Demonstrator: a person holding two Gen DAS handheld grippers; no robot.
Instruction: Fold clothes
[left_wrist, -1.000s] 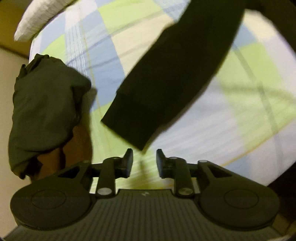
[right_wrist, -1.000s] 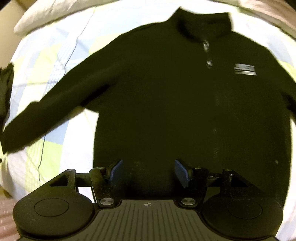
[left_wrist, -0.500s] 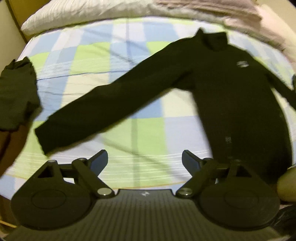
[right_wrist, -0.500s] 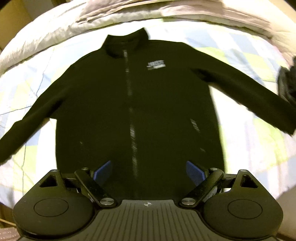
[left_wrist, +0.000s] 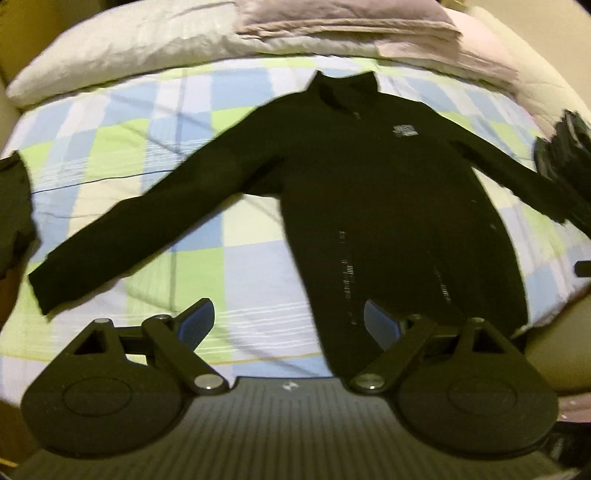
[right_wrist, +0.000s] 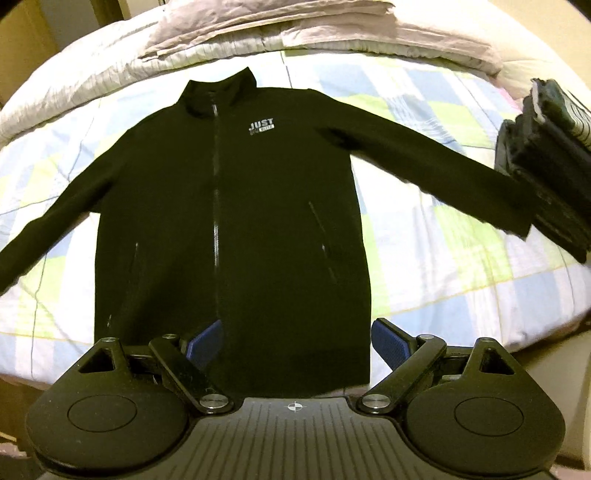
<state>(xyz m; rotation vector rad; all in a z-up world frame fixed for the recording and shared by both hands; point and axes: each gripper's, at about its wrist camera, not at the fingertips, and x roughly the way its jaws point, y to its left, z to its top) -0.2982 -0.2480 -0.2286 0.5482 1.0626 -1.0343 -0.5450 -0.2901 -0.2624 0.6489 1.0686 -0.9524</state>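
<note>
Black zip-front jacket (right_wrist: 236, 206) with a stand collar and a small white chest logo lies face up on the bed's checked blue, green and white bedspread (right_wrist: 424, 266), collar toward the pillows, hem toward us, both sleeves spread out to the sides. A second ago we had our left hand-held gripper (left_wrist: 286, 321) low over the left sleeve cuff (left_wrist: 48, 291) with its fingers drawn close together; now it has pulled back and swung toward the body of the garment, and its blue-padded fingers stand wide apart with nothing between them. Our right hand-held gripper (right_wrist: 295, 334) has also widened over that second and now hangs spread and empty above the hem, right of the zip. We read this as the laying-out being finished: the jacket looks flat and roughly symmetric, so folding proper has not begun but can. A dark olive crumpled garment (left_wrist: 13, 218) sits at the left edge of the bed, apart from the cuff, and a stack of dark folded clothes (right_wrist: 554, 162) rests by the right sleeve end (right_wrist: 517, 214), seemingly touching it. We would likely bring a sleeve in across the chest first, and the right one must come clear of that stack.
</note>
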